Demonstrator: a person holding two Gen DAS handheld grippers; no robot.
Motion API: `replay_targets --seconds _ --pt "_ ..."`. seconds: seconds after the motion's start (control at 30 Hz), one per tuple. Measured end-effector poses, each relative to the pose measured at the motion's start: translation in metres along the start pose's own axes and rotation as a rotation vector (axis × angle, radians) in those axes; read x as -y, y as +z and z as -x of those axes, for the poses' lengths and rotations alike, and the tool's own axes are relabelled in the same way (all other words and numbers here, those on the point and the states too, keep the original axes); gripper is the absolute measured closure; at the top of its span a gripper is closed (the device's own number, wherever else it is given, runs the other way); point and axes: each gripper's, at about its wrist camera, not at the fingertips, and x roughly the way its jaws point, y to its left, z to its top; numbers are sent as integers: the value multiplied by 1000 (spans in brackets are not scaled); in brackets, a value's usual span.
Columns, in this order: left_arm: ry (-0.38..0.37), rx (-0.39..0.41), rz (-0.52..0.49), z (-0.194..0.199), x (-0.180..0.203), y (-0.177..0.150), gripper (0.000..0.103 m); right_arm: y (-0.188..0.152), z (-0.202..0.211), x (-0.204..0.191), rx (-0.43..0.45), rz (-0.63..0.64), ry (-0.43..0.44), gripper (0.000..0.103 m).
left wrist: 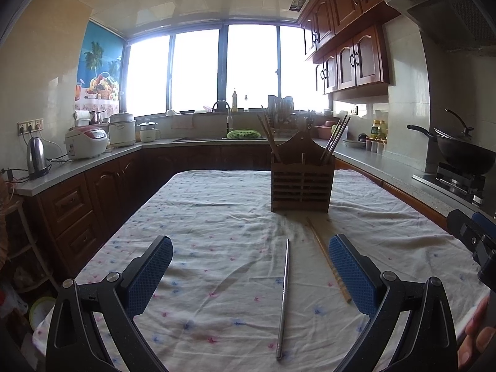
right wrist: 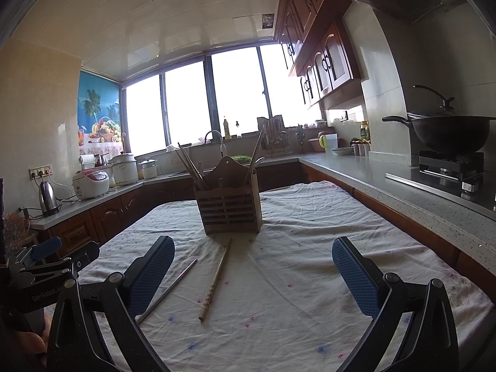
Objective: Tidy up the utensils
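Left wrist view: the left gripper (left wrist: 250, 266) hangs over a table covered by a flowered cloth (left wrist: 201, 217), its jaws wide apart and holding nothing. Between the blue pads (left wrist: 148, 276) lies a metal chopstick (left wrist: 284, 297), pointing away towards the far end of the table. Just right of it, running under the right pad, lies a wooden chopstick (left wrist: 325, 257), angled slightly to the left as it recedes. Farther off stands a slatted wooden holder (left wrist: 302, 186), upright, with several chopsticks already leaning in its compartments. At the right edge a part of the right gripper (left wrist: 474, 241) shows.

Right wrist view: the right gripper (right wrist: 253, 268) likewise stands with jaws spread and empty. Here the wooden chopstick (right wrist: 216, 282) lies near the middle left, and the metal chopstick (right wrist: 169, 288) lies left of it, its near end passing behind the left pad (right wrist: 152, 276). The holder (right wrist: 228, 207) stands beyond both, near the far tip of the wooden one. The left gripper (right wrist: 49, 266) shows at the left edge.

Both sticks look light, stiff and thin. The metal one is probably smooth and apt to slip or roll. Lying flat on soft cloth, each is best pinched across its width near the middle, so it stays level when lifted and can be tipped upright over the holder.
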Motion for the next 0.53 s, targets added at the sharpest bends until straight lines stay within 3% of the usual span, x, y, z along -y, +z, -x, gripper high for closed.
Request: replay_targets --seconds 0.53 --pt "-17 -19 30 -6 0 13 1 10 -14 0 -35 -2 5 0"
